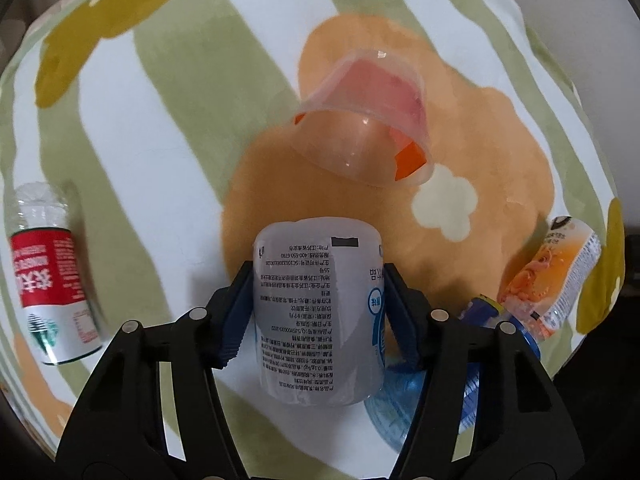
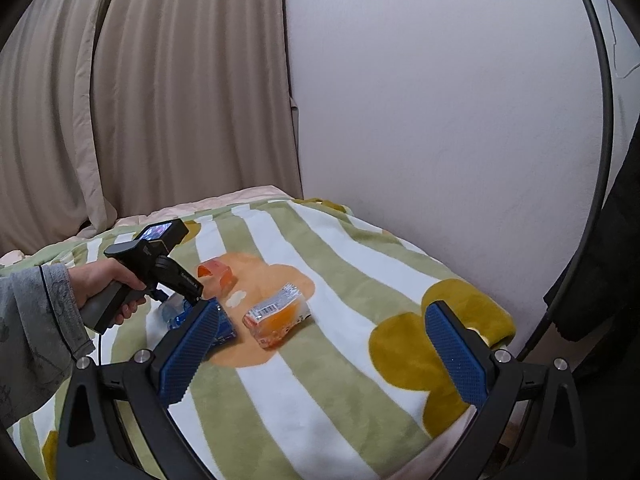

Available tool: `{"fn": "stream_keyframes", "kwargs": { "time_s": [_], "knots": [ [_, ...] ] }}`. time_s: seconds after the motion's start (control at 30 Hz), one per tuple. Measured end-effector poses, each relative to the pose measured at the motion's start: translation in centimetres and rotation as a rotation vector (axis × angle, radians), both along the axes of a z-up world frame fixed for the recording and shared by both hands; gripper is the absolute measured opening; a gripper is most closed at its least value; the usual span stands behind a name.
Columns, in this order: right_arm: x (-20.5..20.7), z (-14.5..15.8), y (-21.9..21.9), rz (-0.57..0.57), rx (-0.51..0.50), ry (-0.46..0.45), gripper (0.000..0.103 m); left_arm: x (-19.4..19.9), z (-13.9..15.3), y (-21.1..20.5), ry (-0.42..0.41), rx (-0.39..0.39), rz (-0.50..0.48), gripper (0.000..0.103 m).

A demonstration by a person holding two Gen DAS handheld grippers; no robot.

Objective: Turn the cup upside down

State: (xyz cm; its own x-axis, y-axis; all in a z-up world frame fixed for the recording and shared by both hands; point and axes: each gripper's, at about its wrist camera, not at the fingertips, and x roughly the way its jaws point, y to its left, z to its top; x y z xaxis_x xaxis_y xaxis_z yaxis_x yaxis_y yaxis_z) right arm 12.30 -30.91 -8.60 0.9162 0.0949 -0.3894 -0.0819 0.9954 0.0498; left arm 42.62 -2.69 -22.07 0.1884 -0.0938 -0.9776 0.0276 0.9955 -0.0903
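My left tool (image 1: 320,312) clamps the white cup (image 1: 318,308), text inverted, seemingly flipped but unplaced; right tool (image 2: 332,356) gapes empty.

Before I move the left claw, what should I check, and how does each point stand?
1. Left claw shut on the white labelled container: ok.
2. Container's open end faces down: cannot tell; its print reads inverted in the left wrist view.
3. Right claw open and empty: ok.
4. Clear cup upright: not ok, tipped on the blanket.
5. Room beside the container: not ok, the blue bottle lies close by.
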Motion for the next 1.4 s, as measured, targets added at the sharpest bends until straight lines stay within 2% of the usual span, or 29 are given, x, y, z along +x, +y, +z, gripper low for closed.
{"fn": "stream_keyframes", "kwargs": {
  "time_s": [0.27,0.4,0.5,0.67,0.87,1.07,1.2,1.23,1.33,1.4],
  "knots": [
    [-0.8,1.3,1.4,0.028,0.007,-0.041,0.103,-5.7,7.5,0.9,-0.096,-0.033,-0.055,0.058],
    [-2.1,2.4,2.0,0.054,0.027,-0.081,0.103,-11.3,9.8,0.7,-0.09,-0.036,-0.127,0.058],
    [-2.7,2.7,2.2,0.06,0.044,-0.097,0.103,-14.5,9.5,0.6,-0.072,-0.036,-0.142,0.058],
    [-4.2,3.2,2.7,0.084,0.079,-0.104,0.103,-17.9,5.2,0.0,-0.022,-0.086,-0.108,0.058],
    [-6.1,3.4,3.1,0.115,0.045,-0.097,0.103,-19.6,1.3,-0.6,0.018,-0.121,-0.062,0.058],
    [-7.2,3.3,2.9,0.121,0.028,-0.091,0.103,-20.3,0.2,-0.6,-0.001,-0.064,-0.036,0.059],
    [-7.7,3.5,3.0,0.122,0.027,-0.094,0.103,-20.5,-0.4,-0.3,0.015,-0.034,-0.023,0.06],
    [-7.8,3.5,3.0,0.123,0.026,-0.096,0.103,-20.6,-0.4,-0.3,0.014,-0.035,-0.021,0.065],
    [-8.0,3.6,3.1,0.127,0.021,-0.101,0.103,-20.9,-0.4,-0.5,-0.001,-0.028,-0.022,0.102],
    [-8.2,3.6,3.3,0.128,0.017,-0.104,0.103,-21.1,0.3,-0.5,-0.025,-0.017,-0.029,0.103]
  ]
}}
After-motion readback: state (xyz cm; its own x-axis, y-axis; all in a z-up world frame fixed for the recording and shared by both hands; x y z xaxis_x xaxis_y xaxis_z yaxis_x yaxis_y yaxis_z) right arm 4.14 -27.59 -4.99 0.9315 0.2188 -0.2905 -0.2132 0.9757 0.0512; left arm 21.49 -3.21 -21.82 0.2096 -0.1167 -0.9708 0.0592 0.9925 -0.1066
